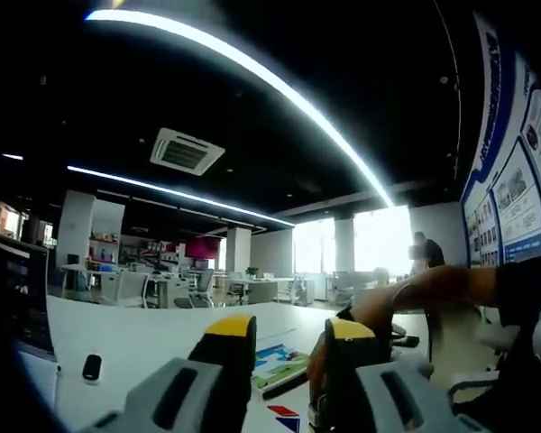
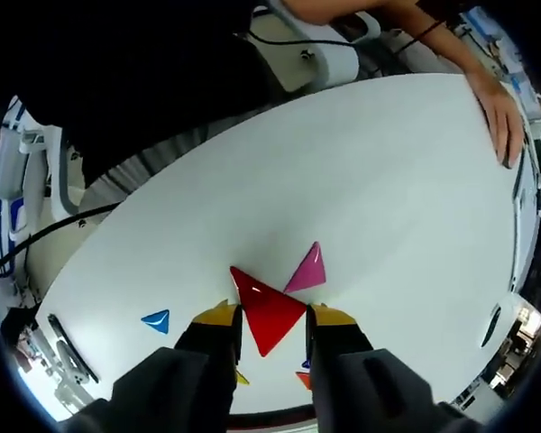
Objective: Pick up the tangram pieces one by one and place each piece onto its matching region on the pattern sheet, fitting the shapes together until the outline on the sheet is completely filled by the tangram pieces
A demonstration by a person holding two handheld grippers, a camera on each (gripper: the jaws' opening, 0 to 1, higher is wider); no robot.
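In the right gripper view a large red triangle [image 2: 268, 316] sits between the two yellow-tipped jaws of my right gripper [image 2: 275, 316], which is shut on its edges above the white table [image 2: 388, 198]. A magenta triangle [image 2: 308, 269] lies just beyond it, and a small blue triangle [image 2: 157, 319] lies to the left. Orange [image 2: 304, 380] and yellow [image 2: 242, 379] pieces peek out beneath the jaws. My left gripper [image 1: 288, 336] points level across the room, open with nothing in it. Past its jaws lie the green and blue pattern sheet [image 1: 279, 363] and a red and blue piece [image 1: 285, 417].
A person's hand [image 2: 500, 117] rests on the far table edge, and an arm [image 1: 433, 287] reaches in at the right. A small black object [image 1: 91, 366] lies on the table to the left. A dark pen [image 1: 284, 386] lies by the sheet. Chairs [image 2: 316, 54] stand beyond the table.
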